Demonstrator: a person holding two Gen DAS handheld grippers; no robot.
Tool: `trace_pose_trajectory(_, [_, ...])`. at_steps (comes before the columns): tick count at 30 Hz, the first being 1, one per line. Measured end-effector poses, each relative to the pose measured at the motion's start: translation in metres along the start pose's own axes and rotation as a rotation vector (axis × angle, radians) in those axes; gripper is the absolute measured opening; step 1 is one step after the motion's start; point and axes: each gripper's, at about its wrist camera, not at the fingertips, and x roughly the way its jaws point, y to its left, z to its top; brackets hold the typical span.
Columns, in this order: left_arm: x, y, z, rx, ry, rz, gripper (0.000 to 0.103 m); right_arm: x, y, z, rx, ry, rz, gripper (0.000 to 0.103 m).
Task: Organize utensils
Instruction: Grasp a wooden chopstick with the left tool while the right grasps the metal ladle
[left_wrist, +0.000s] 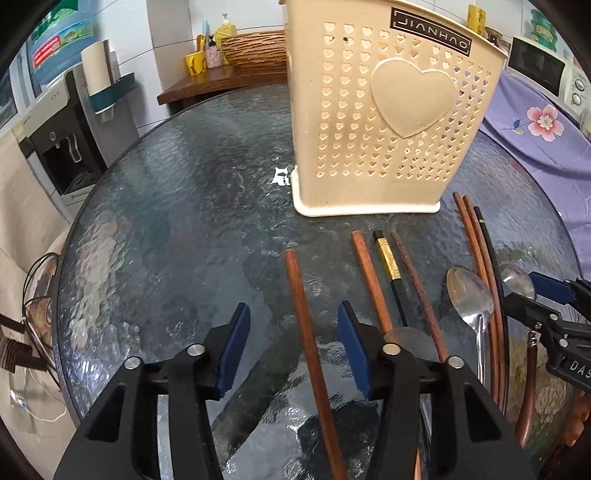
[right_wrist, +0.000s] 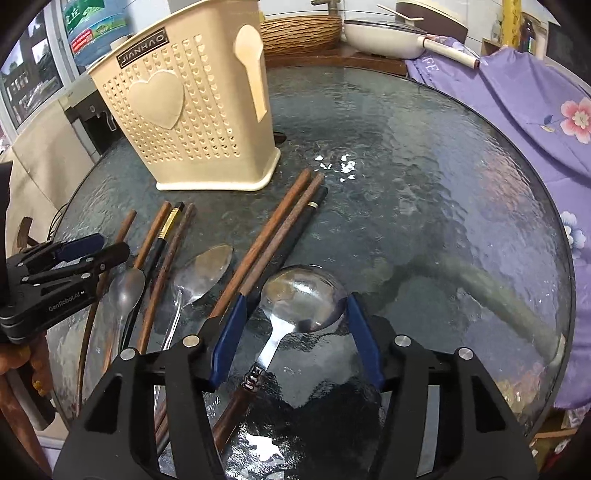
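Note:
A cream heart-pierced utensil holder stands upright on the round glass table. In front of it lie several chopsticks and spoons. My left gripper is open low over the table, and a brown wooden chopstick runs between its blue pads without touching them. My right gripper is open around the bowl of a large metal spoon with a wooden handle, which lies flat. The right pad is at the bowl's rim and the left pad stands clear. Each gripper shows in the other's view.
Between the grippers lie a medium spoon, a small spoon and more chopsticks. A purple flowered cloth hangs at the table's right edge. A water dispenser stands left, with a wicker basket and a white pan behind.

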Motion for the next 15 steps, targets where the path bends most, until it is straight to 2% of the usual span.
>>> trace_pose_trajectory(1, [0.001,0.0,0.003,0.0,0.004,-0.002,0.044,0.0,0.0,0.001,0.001,0.001,0.0,0.056])
trace_pose_trajectory(5, [0.004,-0.004,0.009,0.001,0.012,-0.003,0.027,0.002,0.001,0.004,-0.001,0.004,0.007,0.048])
trace_pose_trajectory(9, [0.006,-0.007,0.016,0.004,0.013,0.0,0.014,0.002,0.001,0.006,-0.014,0.008,0.016,0.048])
trace_pose_trajectory(11, [0.006,-0.007,0.014,0.001,0.012,0.004,0.009,0.002,0.0,0.006,-0.018,0.009,0.018,0.048])
trace_pose_trajectory(15, [0.007,-0.006,0.016,-0.005,0.015,-0.009,0.008,0.002,0.001,0.007,-0.027,0.007,0.019,0.048])
